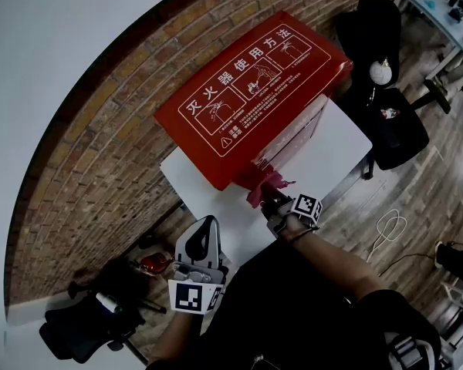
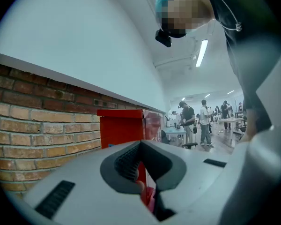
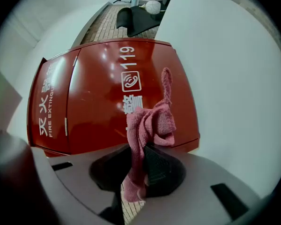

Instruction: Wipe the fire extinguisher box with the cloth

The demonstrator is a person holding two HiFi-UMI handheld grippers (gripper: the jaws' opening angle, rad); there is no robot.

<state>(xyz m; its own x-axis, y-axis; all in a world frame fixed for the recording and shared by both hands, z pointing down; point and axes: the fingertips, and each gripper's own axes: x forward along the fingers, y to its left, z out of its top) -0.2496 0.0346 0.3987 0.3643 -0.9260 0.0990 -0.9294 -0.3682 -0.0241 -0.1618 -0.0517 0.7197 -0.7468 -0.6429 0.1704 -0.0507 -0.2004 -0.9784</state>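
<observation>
Gripping a pink cloth (image 1: 262,182) firmly between its jaws, the right gripper (image 1: 268,200) is held at the lower front of the red fire extinguisher box (image 1: 255,83), the bunched free end of the cloth standing up before the box's glossy door near the white "119" lettering. Whether the fabric actually touches the panel cannot be told. The box stands on a white table (image 1: 339,141) with a brick wall (image 1: 100,153) behind it. The left gripper (image 1: 207,230) hangs well back from the box, off the table's near edge, its jaws drawn together on nothing. Wiping well from here likely means laying the loose fold flat against the door rather than dabbing with the tip, running overlapping strokes across the panel, and pressing lightly enough that the box does not slide on the table. The idle left gripper could steady the box.
</observation>
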